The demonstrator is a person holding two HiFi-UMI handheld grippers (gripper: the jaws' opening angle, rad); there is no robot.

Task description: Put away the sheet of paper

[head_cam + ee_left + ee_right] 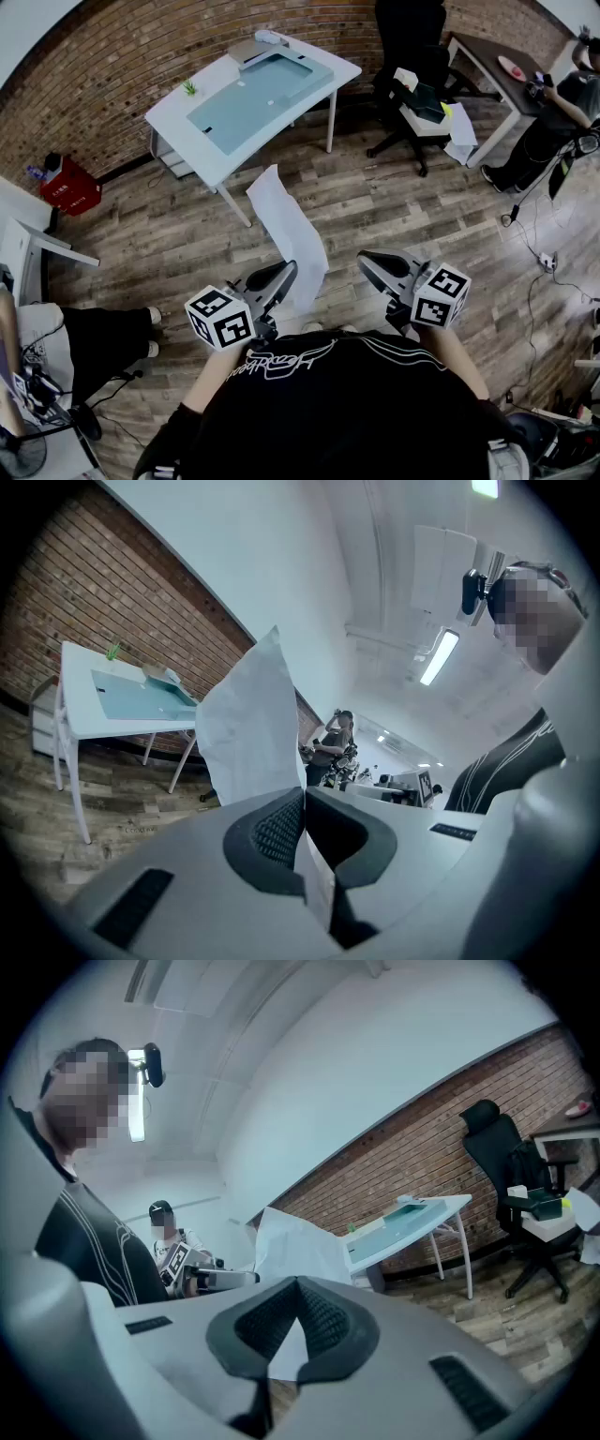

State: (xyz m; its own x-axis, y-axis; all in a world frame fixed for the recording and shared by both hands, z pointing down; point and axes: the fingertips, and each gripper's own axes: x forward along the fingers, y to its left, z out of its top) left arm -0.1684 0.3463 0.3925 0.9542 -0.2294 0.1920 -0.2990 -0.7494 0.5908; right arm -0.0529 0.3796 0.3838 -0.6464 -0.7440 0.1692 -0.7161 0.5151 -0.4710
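Note:
A white sheet of paper (286,223) stands up in the air in front of me, slightly curled. My left gripper (287,270) is shut on its lower edge; in the left gripper view the sheet (248,731) runs down between the closed jaws of the left gripper (304,795). My right gripper (367,259) hangs to the right of the sheet, apart from it. Its jaws meet at the tips with nothing between them in the right gripper view (298,1282), where the paper (292,1246) shows behind them.
A white table (178,124) with a pale blue mat (258,89) stands ahead on the wooden floor. A black office chair (412,89) loaded with items is at the right, next to a second desk (478,56). A red box (70,186) lies at the left. A person (562,103) sits far right.

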